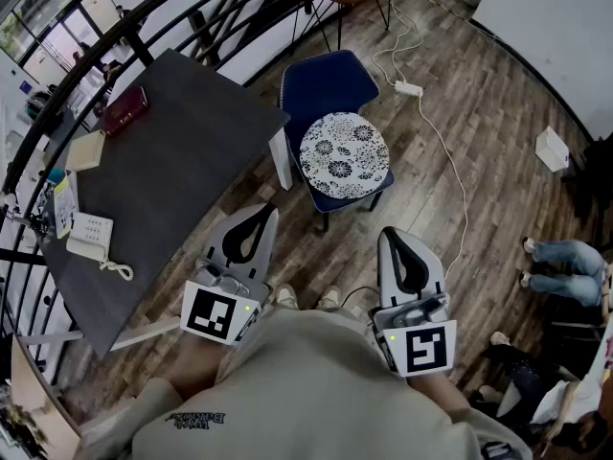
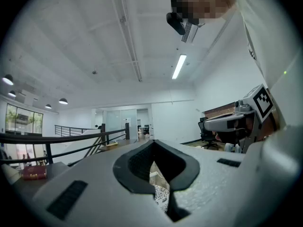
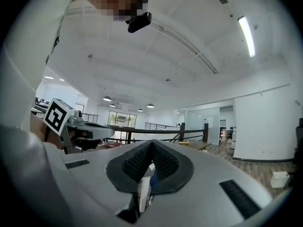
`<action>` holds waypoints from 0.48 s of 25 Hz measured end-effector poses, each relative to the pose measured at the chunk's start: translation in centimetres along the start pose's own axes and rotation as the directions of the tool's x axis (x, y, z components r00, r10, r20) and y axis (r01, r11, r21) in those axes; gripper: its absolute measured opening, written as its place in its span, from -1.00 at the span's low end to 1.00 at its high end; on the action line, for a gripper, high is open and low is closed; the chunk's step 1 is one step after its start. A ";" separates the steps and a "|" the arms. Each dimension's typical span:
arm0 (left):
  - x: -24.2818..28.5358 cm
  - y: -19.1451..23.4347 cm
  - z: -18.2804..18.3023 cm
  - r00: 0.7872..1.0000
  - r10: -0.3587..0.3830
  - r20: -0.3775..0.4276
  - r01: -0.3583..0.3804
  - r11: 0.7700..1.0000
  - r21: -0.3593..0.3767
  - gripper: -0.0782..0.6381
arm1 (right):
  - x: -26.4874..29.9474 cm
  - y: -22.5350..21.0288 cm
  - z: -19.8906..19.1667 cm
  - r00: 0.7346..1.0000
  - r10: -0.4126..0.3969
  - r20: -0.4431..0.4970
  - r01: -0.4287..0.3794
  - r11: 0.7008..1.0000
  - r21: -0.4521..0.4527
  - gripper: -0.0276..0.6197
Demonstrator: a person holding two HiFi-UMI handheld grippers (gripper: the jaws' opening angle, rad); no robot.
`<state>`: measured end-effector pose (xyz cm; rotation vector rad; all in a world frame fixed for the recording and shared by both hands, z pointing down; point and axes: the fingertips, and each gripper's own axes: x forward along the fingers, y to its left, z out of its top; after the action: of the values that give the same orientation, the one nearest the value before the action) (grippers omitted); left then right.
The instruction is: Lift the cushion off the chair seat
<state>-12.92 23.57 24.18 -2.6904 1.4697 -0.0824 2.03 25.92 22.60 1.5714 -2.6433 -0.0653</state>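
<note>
Wood floor (image 1: pixel 498 94), both claws (image 1: pixel 261 211) (image 1: pixel 393 235) closed, empty

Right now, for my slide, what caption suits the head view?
Left gripper and right gripper, both shut, face the cushion on the chair.

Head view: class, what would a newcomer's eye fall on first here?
The round black-and-white patterned cushion stands out, lying on the blue chair near the middle. Below it, the left gripper and right gripper point toward it, jaws shut and empty. A dark table fills the left.
</note>
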 end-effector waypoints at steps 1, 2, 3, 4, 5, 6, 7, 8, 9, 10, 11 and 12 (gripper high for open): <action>0.1 -0.1 0.4 1.000 0.001 0.005 -0.001 1.000 -0.004 -0.77 | 0.0 -0.1 0.0 1.000 -0.003 0.000 0.003 1.000 0.006 -0.91; 0.2 -0.2 0.6 1.000 0.001 0.009 -0.001 1.000 -0.009 -0.77 | 0.0 -0.3 0.0 1.000 -0.006 0.000 0.006 1.000 0.012 -0.91; 0.3 -0.3 0.7 1.000 -0.001 0.011 0.001 1.000 -0.011 -0.77 | 0.0 -0.4 0.0 1.000 -0.010 0.002 0.010 1.000 0.016 -0.91; 0.3 -0.4 0.6 1.000 -0.006 0.008 0.006 1.000 -0.012 -0.77 | -0.1 -0.4 -0.1 1.000 -0.014 0.004 0.014 1.000 0.019 -0.91; 0.3 -0.6 0.4 1.000 -0.012 0.004 0.012 1.000 -0.010 -0.77 | -0.2 -0.5 -0.2 1.000 -0.019 0.006 0.019 1.000 0.022 -0.91; 0.2 -0.8 0.2 1.000 -0.020 -0.001 0.020 1.000 -0.006 -0.77 | -0.4 -0.5 -0.3 1.000 -0.025 0.006 0.025 0.999 0.025 -0.91; 0.1 -0.9 0.1 1.000 -0.027 -0.003 0.027 1.000 -0.004 -0.77 | -0.5 -0.7 -0.4 0.999 -0.033 0.005 0.033 0.999 0.028 -0.91; 0.1 -1.1 0.1 0.999 -0.033 0.001 0.033 0.999 -0.004 -0.77 | -0.7 -0.9 -0.5 0.999 -0.042 0.003 0.042 0.999 0.031 -0.91; 0.1 -1.2 0.3 0.999 -0.034 0.008 0.034 0.999 -0.006 -0.77 | -0.9 -1.1 -0.5 0.999 -0.051 0.002 0.051 0.998 0.034 -0.91; 0.1 -1.2 0.5 0.999 -0.034 0.015 0.034 0.999 -0.013 -0.77 | -1.0 -1.2 -0.5 0.998 -0.059 0.000 0.059 0.998 0.037 -0.91; 0.1 -1.2 0.6 0.999 -0.034 0.019 0.035 0.999 -0.021 -0.77 | -1.1 -1.4 -0.6 0.998 -0.065 -0.003 0.065 0.997 0.041 -0.91; 0.1 -1.3 0.7 0.999 -0.037 0.018 0.038 0.999 -0.030 -0.77 | -1.1 -1.4 -0.7 0.998 -0.069 -0.007 0.069 0.997 0.044 -0.91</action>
<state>-11.71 24.16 23.60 -2.7363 1.4276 -0.0392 3.89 26.23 23.11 1.6741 -2.6039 -0.0061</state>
